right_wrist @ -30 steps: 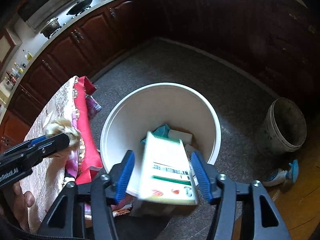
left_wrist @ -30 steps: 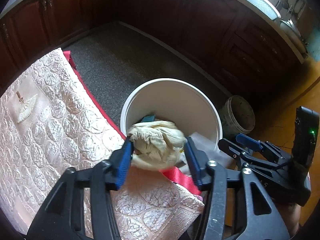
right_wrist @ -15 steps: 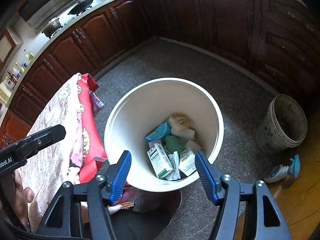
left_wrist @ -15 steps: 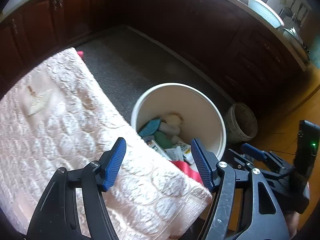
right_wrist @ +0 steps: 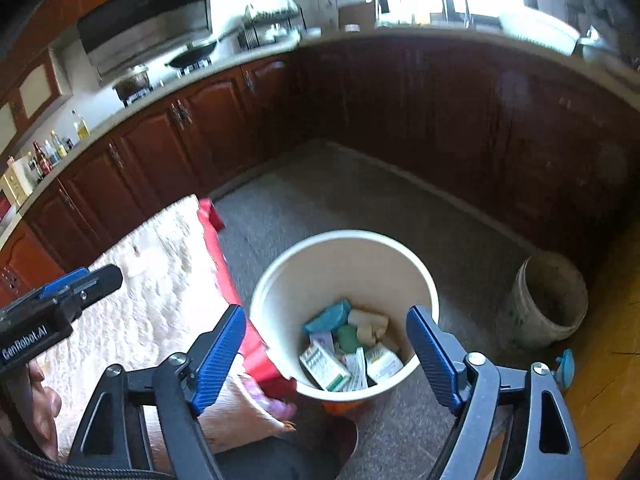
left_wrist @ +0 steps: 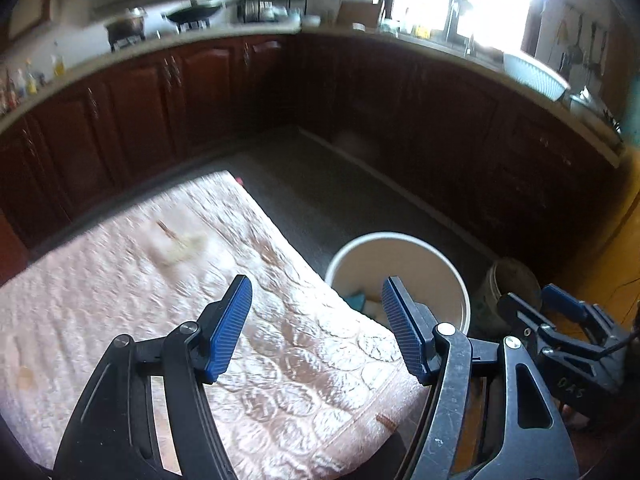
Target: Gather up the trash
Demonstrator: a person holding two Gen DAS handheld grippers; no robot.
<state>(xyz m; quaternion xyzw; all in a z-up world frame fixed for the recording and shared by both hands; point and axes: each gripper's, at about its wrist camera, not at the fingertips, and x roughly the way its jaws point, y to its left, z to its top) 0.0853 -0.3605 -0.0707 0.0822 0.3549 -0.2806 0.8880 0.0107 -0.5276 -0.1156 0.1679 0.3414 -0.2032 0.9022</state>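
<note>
My left claw hangs released and bare over the pink quilted surface. My right claw, jaws opening, grips nothing above the round white plastic bucket, where cartons and wrappers lie.

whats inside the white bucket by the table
The white bucket holds a teal packet, a crumpled tan wad, a green item and small cartons. Anything beneath the pile is covered.

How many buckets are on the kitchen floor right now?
2. The white trash bucket stands on the grey floor beside the cloth-covered table, with boxes and wrappers inside. A smaller, dirty bucket stands to its right near the cabinets. Others may be out of view.
</note>
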